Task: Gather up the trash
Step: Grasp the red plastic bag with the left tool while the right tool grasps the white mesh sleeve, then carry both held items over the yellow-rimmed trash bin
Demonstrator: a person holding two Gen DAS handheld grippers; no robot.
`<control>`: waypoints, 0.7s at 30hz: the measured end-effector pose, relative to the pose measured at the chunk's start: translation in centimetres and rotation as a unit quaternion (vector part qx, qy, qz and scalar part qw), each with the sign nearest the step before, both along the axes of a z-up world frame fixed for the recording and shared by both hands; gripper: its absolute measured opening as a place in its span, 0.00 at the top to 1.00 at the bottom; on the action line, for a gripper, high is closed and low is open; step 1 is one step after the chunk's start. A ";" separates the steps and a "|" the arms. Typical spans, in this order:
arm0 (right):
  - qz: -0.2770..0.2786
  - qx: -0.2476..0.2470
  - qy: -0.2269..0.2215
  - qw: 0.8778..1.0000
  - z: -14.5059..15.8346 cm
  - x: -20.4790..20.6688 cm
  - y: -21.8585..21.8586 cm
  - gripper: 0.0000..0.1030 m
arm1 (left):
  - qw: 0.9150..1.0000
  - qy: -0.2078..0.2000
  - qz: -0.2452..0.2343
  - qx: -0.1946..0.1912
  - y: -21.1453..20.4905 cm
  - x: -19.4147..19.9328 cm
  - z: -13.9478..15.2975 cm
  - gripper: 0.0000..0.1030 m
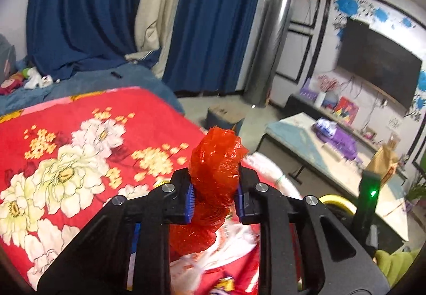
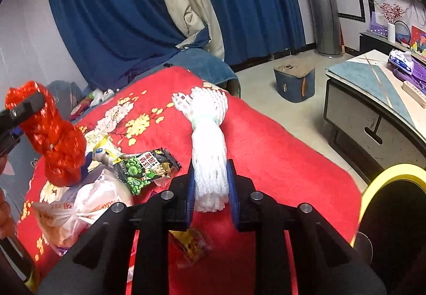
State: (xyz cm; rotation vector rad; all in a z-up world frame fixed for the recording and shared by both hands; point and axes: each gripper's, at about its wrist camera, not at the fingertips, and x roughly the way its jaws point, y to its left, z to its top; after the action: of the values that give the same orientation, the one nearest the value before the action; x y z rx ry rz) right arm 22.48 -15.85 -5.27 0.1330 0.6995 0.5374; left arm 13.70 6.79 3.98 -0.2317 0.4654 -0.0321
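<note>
Two pieces of trash are in hand at once: the left gripper [image 1: 214, 200] has its blue pads pressed onto a crumpled red plastic wrapper [image 1: 217, 177], which stands at lower centre of the left wrist view and also hangs at the left edge of the right wrist view, lifted clear of the bedding; the right gripper [image 2: 210, 193] is closed on the near end of a white foam net sleeve [image 2: 209, 151], centre of its frame, whose far end lies stretched along the red floral blanket [image 2: 279, 156]. The step in hand is judged to be the pick-up, with both items seized and not yet deposited. More litter remains on the blanket at lower left of the right wrist view: a green pea snack packet [image 2: 145, 171], a knotted white plastic bag [image 2: 87, 204] and a small yellow wrapper [image 2: 190, 241] below the right fingers. As to containers, a dark round vessel with a yellow rim [image 2: 394, 175] sits at the lower right edge of that frame; its interior is dark and its contents cannot be told. A blue bin-like box [image 2: 294, 83] stands on the floor, upper right, its top looking dusty or filled, uncertain which. The next move, in my judgement, calls for carrying both items to a receptacle and releasing them there, then returning for the remaining litter
</note>
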 end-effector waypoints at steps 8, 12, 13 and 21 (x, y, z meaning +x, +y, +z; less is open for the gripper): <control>-0.014 0.009 -0.022 1.000 1.6 -2.6 -3.6 0.80 | 0.998 -0.027 -0.044 -0.039 -2.7 -0.8 1.3 0.84; -0.022 0.003 -0.038 0.999 2.6 -4.3 -5.9 0.80 | 0.997 -0.023 -0.065 -0.044 -4.4 -0.8 1.0 0.84; -0.024 -0.001 -0.041 0.999 2.7 -4.7 -6.4 0.80 | 0.996 -0.023 -0.070 -0.044 -4.9 -0.8 0.9 0.84; -0.059 -0.011 -0.047 0.997 3.1 -6.9 -10.8 0.80 | 0.993 -0.016 -0.110 -0.042 -8.5 -0.9 -0.1 0.84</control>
State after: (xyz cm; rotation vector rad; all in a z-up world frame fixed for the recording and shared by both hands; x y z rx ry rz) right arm 15.61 -26.64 -2.13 0.1260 0.6013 0.4193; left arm 12.82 -1.67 3.89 -0.2618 0.4562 -0.2722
